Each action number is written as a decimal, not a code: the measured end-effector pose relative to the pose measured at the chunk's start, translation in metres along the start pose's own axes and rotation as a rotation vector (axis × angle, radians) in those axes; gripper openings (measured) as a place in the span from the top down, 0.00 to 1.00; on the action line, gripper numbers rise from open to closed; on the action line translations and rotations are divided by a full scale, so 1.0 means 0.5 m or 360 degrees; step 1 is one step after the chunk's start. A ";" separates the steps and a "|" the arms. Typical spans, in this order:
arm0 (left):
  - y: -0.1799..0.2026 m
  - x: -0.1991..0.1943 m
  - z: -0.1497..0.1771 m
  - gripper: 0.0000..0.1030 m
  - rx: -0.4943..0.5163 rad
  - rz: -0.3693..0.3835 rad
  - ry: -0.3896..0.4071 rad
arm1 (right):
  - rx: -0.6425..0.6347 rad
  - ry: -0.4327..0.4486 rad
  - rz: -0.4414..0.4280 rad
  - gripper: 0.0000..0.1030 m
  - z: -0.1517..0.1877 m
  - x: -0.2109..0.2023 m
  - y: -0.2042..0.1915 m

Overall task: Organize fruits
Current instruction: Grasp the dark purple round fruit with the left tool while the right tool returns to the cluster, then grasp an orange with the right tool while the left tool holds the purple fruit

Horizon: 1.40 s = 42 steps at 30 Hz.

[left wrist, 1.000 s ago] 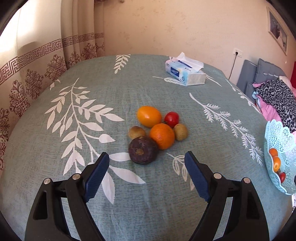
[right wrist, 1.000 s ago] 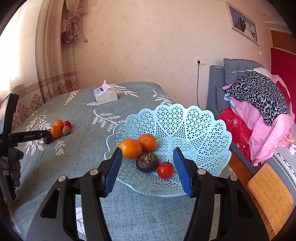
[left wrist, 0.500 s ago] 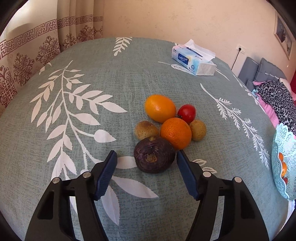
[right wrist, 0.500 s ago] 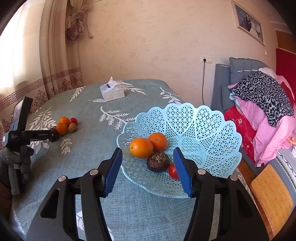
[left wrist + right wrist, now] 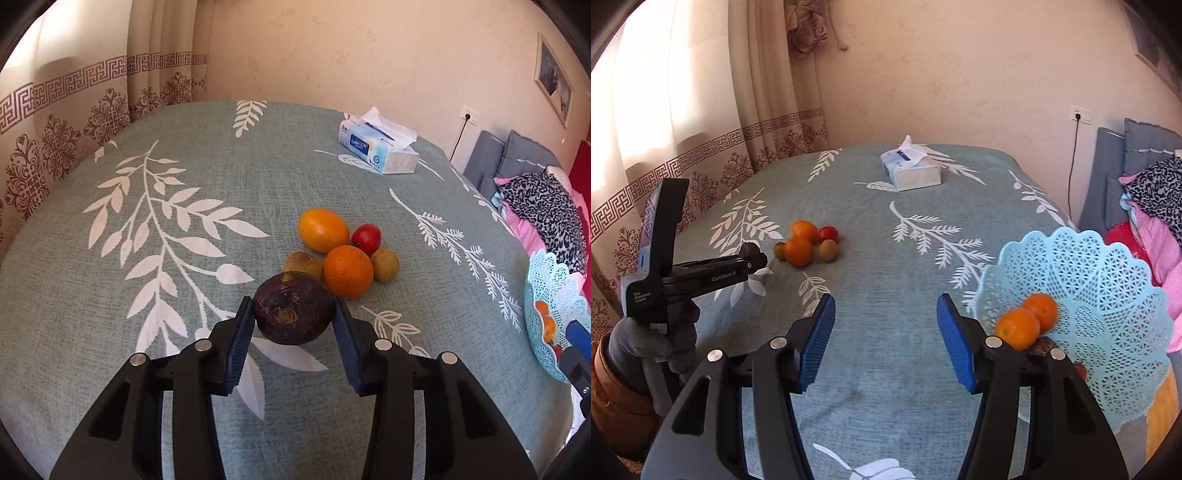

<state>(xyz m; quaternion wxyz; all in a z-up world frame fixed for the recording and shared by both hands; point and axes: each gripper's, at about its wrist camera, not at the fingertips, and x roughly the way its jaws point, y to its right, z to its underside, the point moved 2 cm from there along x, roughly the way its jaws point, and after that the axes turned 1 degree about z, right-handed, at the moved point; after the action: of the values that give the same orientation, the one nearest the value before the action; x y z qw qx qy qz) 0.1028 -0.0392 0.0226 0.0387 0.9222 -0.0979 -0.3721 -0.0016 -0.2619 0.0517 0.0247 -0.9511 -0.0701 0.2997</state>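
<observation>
Left wrist view: the left hand-held gripper (image 5: 294, 322) is clenched on the dark purple fruit (image 5: 293, 308), one blue pad on each flank, at the near edge of the pile on the desk (image 5: 110, 295). Whether the fruit has left the cloth I cannot tell. Touching or just behind it sit an orange (image 5: 347, 271) and a small brown fruit (image 5: 303, 263); farther back lie a yellow-orange citrus (image 5: 323, 230), a red tomato (image 5: 366, 238) and a second brown fruit (image 5: 385, 264). The risk here, as I judge it: the purple fruit is round and wrinkled, held only at its widest part, so a quick swing could let it roll out of the pads. Lifting it may also free the orange to roll across the desk. The blue basket (image 5: 546, 295) waits at the far right edge.

Right wrist view: the right hand-held gripper (image 5: 885, 341) is released, its jaws wide over bare cloth, holding nothing. The blue basket (image 5: 1108, 295) sits just to its right near the desk's edge, already carrying two oranges (image 5: 1028, 321). A carried fruit dropped from height could bounce out or nudge the light basket toward that edge. The tissue box (image 5: 910, 171) lies far back, clear of any path.
</observation>
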 end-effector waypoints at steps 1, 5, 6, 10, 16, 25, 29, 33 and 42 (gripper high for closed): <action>-0.006 -0.009 0.001 0.58 -0.0005 -0.0006 0.0015 | -0.0010 -0.0017 -0.0027 0.43 -0.006 0.013 -0.012; -0.039 -0.031 0.000 0.58 -0.0074 -0.0042 0.0066 | -0.0018 -0.0095 -0.0131 0.43 -0.031 0.070 -0.053; -0.050 -0.034 -0.002 0.58 -0.0102 -0.0048 0.0077 | -0.0009 -0.0120 -0.0152 0.43 -0.037 0.086 -0.060; -0.077 -0.043 -0.005 0.58 -0.0147 -0.0115 0.0134 | 0.0046 -0.0221 -0.0252 0.43 -0.059 0.154 -0.087; -0.097 -0.038 -0.003 0.58 -0.0194 -0.0131 0.0135 | 0.0060 -0.0311 -0.0344 0.43 -0.083 0.242 -0.133; -0.107 -0.037 -0.001 0.58 -0.0241 -0.0110 0.0129 | 0.0063 -0.0411 -0.0384 0.52 -0.097 0.331 -0.166; -0.111 -0.034 -0.002 0.58 -0.0256 -0.0107 0.0121 | 0.0067 -0.0435 -0.0376 0.57 -0.101 0.361 -0.170; -0.111 -0.028 0.001 0.58 -0.0259 -0.0108 0.0102 | 0.0063 -0.0417 -0.0389 0.60 -0.109 0.363 -0.173; -0.100 -0.026 0.006 0.58 -0.0231 -0.0099 0.0097 | 0.0054 -0.0390 -0.0385 0.61 -0.096 0.315 -0.170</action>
<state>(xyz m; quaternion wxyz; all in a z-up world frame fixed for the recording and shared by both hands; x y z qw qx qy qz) 0.0994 0.0125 0.0219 0.0968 0.9304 -0.0408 -0.3511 0.1435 -0.1550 0.0091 0.0679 -0.8915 -0.1814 0.4095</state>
